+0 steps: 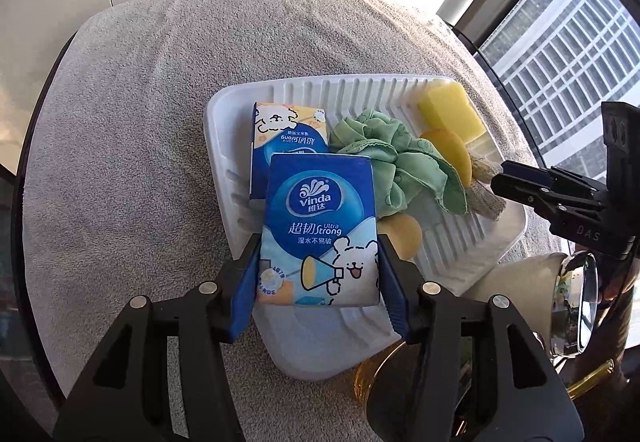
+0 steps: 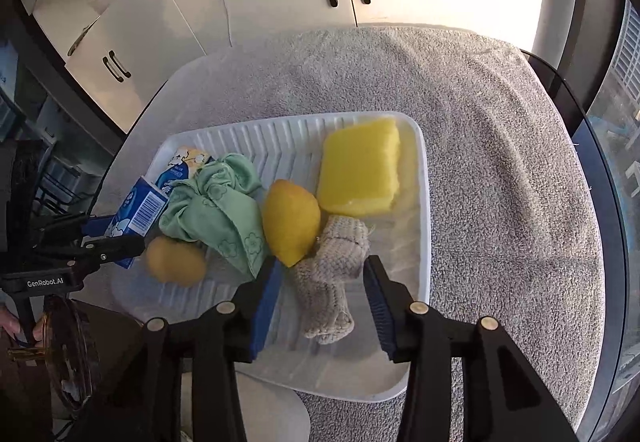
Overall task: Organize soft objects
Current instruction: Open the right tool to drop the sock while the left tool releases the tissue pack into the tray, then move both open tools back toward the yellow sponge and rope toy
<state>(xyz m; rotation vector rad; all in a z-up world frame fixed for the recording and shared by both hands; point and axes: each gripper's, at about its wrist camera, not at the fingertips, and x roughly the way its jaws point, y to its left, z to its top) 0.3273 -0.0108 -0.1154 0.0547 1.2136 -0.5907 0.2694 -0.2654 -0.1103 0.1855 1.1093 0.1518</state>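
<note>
left gripper (image 1: 318,274) clamped on tissue pack (image 1: 320,230), held just above tray (image 1: 460,242) | right gripper (image 2: 320,302) jaws apart, straddling knit cloth (image 2: 332,270) in tray | risk: pack slipping from soft-sided grip, or knocking second tissue pack (image 1: 288,134) on placement

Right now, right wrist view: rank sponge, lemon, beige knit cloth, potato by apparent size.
1. sponge, clearly largest.
2-3. lemon and knit cloth look alike; the cloth lies nearer the camera, so no ranking.
4. potato, smallest, though blurred.
</note>
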